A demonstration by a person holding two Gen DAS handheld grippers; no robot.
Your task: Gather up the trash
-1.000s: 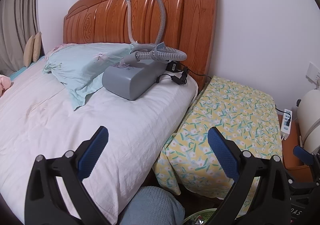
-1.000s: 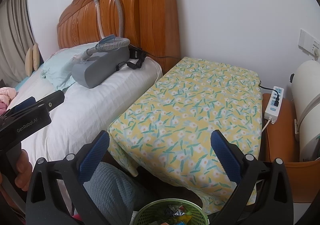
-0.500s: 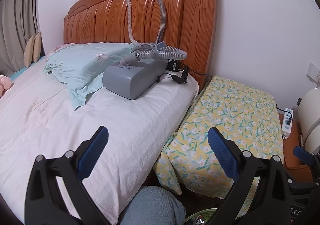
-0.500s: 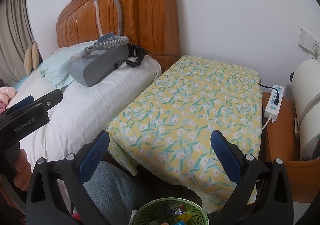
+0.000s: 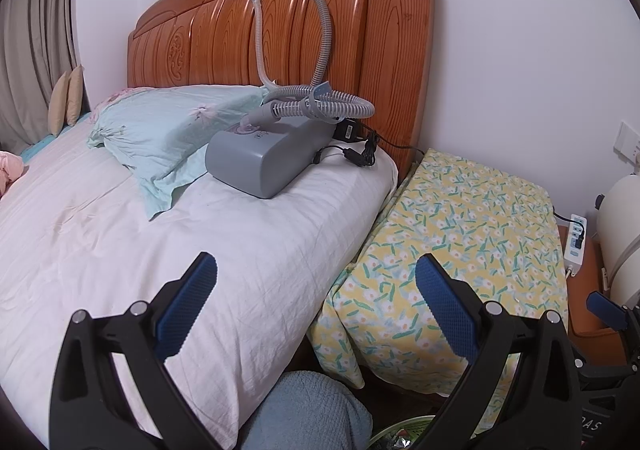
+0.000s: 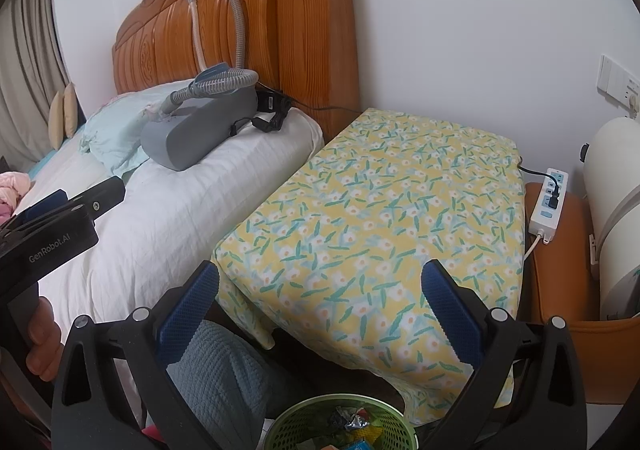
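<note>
Trash point(image 6: 352, 420) lies in a green basket point(image 6: 296, 420) on the floor at the bottom of the right wrist view, low between that gripper's fingers: crumpled wrappers, silver, dark and yellow, are heaped inside. In the left wrist view only a sliver of the basket rim point(image 5: 396, 432) shows at the bottom edge.

The right gripper point(image 6: 320, 290) hangs above the basket with its blue-padded fingers spread wide and nothing between them. The left gripper point(image 5: 316, 280) is likewise spread wide and holds nothing; it is poised over the near edge of the bed point(image 5: 240, 258). From the right wrist view the left gripper's black body shows at the left edge, a hand point(image 6: 42, 342) wrapped round its grip.

A yellow floral cloth point(image 6: 392, 218) covers a low table just beside the bed. On the white bedding sits a grey machine point(image 5: 264, 158), its ribbed hose point(image 5: 320, 30) looping up over the wooden headboard point(image 5: 340, 30) and back down. A pale green pillow point(image 5: 168, 130) lies just beside the machine. A white power strip point(image 6: 548, 202) rests on an orange surface to the right of the cloth, with a black plug in it. Something blue and knitted point(image 6: 216, 370) shows close below the cameras, between bed and basket.
</note>
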